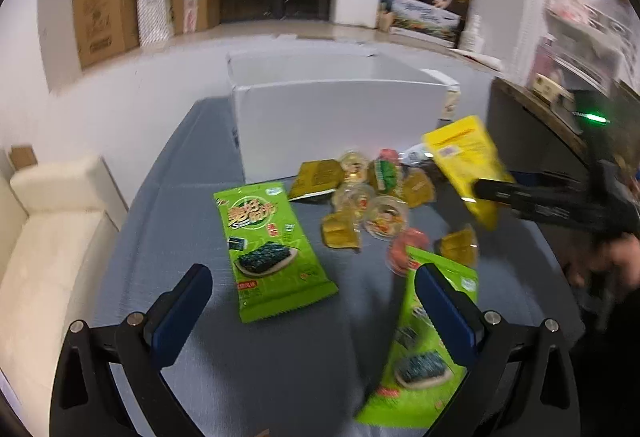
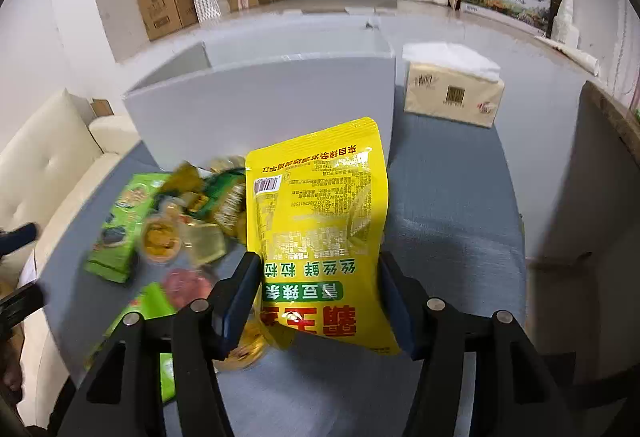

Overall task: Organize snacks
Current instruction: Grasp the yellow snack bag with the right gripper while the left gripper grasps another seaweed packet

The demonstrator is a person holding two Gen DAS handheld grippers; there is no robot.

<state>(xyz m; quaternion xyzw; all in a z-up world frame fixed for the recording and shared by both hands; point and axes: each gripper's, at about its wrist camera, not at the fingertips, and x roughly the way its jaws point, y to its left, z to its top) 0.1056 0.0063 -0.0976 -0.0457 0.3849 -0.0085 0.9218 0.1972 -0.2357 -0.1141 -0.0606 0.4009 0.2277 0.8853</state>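
Observation:
My right gripper (image 2: 319,261) is shut on a yellow snack bag (image 2: 320,205), which is held upright and upside down above the grey table (image 2: 452,221). In the left wrist view the same bag (image 1: 466,153) hangs at the right in that gripper (image 1: 480,189). My left gripper (image 1: 312,273) is open over the table with nothing between its fingers. One green seaweed pack (image 1: 268,249) lies flat ahead of it. A second green seaweed pack (image 1: 424,369) lies under the right finger. A pile of small jelly cups and wrapped snacks (image 1: 368,197) sits beyond.
An open white box (image 1: 340,109) stands at the table's far side, behind the pile. A tissue pack (image 2: 452,93) sits to its right. A cream sofa (image 1: 48,237) runs along the left. A dark cabinet edge (image 1: 532,109) stands at the right.

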